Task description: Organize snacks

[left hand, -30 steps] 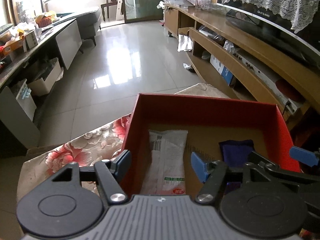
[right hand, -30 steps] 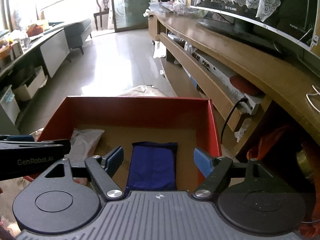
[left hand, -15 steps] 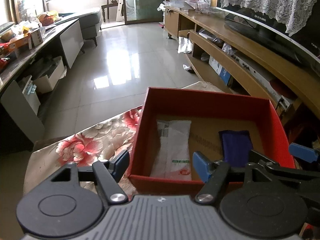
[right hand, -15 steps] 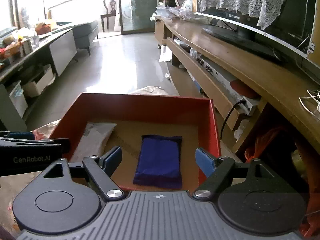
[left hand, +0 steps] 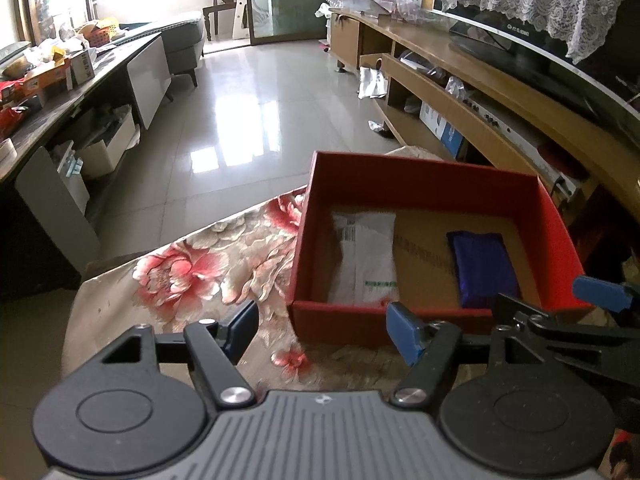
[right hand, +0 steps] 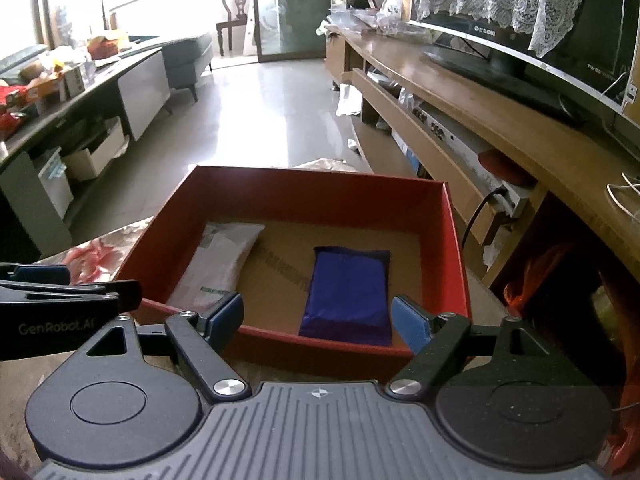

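A red cardboard box sits open on a floral cloth. Inside it a white snack packet lies at the left and a dark blue packet at the right. My left gripper hovers open just short of the box's near left corner, nothing between its fingers. My right gripper is open and empty in front of the near wall, in line with the blue packet. Each view shows the other gripper at its edge: the right one, the left one.
The floral cloth covers the table left of the box. A long wooden TV stand with a television runs along the right. A cluttered low cabinet lines the left, with shiny tiled floor between.
Both grippers have drawn back from over the box's inside to just before its near wall. The two packets stay lying in the box. Both pairs of jaws stand slightly wider.
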A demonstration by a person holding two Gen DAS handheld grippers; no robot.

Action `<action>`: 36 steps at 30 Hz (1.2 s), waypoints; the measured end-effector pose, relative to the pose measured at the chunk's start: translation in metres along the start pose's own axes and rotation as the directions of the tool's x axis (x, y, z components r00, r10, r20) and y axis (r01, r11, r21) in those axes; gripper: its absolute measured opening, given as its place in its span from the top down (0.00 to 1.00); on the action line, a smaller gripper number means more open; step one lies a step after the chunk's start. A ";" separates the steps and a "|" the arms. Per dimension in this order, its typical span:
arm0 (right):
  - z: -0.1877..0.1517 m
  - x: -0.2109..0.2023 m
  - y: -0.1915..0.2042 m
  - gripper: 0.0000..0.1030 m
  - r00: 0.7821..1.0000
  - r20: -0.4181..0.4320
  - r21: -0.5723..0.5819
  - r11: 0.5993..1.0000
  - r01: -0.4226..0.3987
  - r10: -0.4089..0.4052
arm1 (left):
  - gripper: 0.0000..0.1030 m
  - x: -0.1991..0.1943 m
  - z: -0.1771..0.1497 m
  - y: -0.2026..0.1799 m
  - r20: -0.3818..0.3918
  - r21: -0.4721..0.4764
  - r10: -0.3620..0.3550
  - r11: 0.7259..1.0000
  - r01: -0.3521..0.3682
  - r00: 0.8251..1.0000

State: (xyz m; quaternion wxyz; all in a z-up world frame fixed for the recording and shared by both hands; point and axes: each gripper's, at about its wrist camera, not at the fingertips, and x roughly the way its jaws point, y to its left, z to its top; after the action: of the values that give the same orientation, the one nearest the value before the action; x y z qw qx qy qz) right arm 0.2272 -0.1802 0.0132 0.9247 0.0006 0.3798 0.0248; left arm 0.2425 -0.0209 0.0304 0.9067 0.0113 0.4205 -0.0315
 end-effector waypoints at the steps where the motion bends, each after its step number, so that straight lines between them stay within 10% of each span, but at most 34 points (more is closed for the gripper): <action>1: -0.002 -0.001 0.001 0.17 1.000 -0.001 -0.003 1.000 -0.002 0.002 | 0.28 -0.002 -0.003 0.002 -0.003 0.006 0.001 1.000 -0.001 1.000; 28: -0.050 -0.033 0.046 0.15 0.989 -0.094 -0.056 0.991 -0.124 0.119 | 0.23 0.007 -0.083 0.074 -0.217 -0.170 -0.013 0.985 -0.025 0.976; 36: -0.051 -0.029 0.043 0.14 0.988 -0.112 -0.046 0.993 -0.112 0.107 | 0.04 0.037 -0.083 0.063 -0.254 -0.223 0.021 0.972 -0.080 0.967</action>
State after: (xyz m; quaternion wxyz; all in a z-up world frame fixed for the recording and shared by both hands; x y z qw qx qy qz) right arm 0.1695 -0.1398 -0.0019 0.8996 -0.0040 0.4282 0.0855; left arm 0.2077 0.0444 -0.0522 0.8422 -0.0796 0.5315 0.0427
